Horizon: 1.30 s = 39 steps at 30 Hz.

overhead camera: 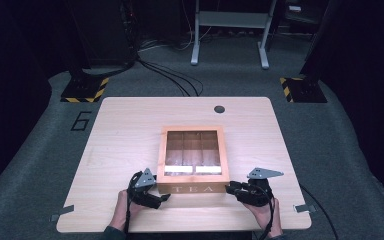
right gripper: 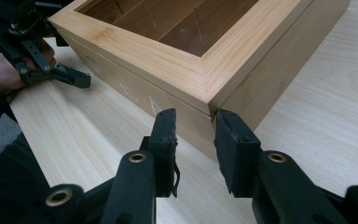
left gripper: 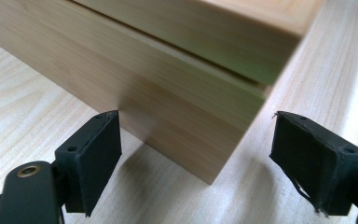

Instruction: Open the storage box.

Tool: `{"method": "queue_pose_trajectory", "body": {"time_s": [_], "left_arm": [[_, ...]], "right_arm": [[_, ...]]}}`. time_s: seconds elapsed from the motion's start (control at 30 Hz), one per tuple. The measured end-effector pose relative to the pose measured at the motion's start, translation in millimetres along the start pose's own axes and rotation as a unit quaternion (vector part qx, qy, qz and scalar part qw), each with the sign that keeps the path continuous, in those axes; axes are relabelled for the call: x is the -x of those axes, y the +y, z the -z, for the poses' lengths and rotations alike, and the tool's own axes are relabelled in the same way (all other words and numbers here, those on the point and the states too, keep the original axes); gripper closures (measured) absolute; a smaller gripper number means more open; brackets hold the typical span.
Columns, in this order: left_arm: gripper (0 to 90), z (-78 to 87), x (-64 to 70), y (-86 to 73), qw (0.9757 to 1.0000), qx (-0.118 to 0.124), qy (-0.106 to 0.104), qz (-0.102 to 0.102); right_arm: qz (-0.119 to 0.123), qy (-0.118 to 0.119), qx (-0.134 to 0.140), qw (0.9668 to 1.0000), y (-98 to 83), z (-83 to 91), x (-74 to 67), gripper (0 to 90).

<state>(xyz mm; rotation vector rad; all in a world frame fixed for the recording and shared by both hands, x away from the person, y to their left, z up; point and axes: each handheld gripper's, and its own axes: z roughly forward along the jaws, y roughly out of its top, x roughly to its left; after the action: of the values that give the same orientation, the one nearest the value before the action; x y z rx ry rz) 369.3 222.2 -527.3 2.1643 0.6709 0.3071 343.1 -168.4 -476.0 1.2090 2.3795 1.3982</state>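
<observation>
Tongs first: our right gripper (right gripper: 193, 140) has its jaws clamped on the near right corner of the tea box (overhead camera: 192, 157), one pad on the lettered front face, the other on the side wall, both just under the lid seam. Our left gripper (left gripper: 193, 154) stands wide, jaws astride the near left corner, neither pad pressing wood as far as we can see.

Largest to smallest:

- Table (overhead camera: 125, 130): pale wood, smooth. The box sits at about 6 o'clock from its centre, near our edge, with little room behind it.
- Tea box: bamboo, windowed lid (right gripper: 177, 51) down, dividers visible through the pane, "TEA" facing us.
- Left gripper at the box's 7 o'clock, right gripper at its 5 o'clock.

Risks, as we judge them:

- A one-corner pinch across two faces that meet at an angle may squeeze off the corner; the pads could slide forward and snap shut on air.
- Lifting or pulling from that corner alone would likely swivel the box on the slick top, toward our edge.
- Pads sit below the seam, so the lid is not held; a tilt could let it flap.
- The left jaws, closing late or off-centre, could shove the box instead of holding it.
</observation>
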Motion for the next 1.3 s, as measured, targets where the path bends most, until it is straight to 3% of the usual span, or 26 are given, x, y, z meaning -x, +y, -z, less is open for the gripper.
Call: {"method": "queue_pose_trajectory", "body": {"time_s": [0.63,1.3], "left_arm": [[14.9,0.4,-0.4,-0.1,1.0000,0.003,-0.002,-0.001],[14.6,1.6,-1.1,-0.7,0.9999,0.010,-0.008,0.001]], "right_arm": [[-0.017,0.025,0.020,0.9993,-2.6,0.7,5.1,68.1],[-0.019,0.030,0.038,0.9987,-0.2,-0.7,7.5,65.8]]}}
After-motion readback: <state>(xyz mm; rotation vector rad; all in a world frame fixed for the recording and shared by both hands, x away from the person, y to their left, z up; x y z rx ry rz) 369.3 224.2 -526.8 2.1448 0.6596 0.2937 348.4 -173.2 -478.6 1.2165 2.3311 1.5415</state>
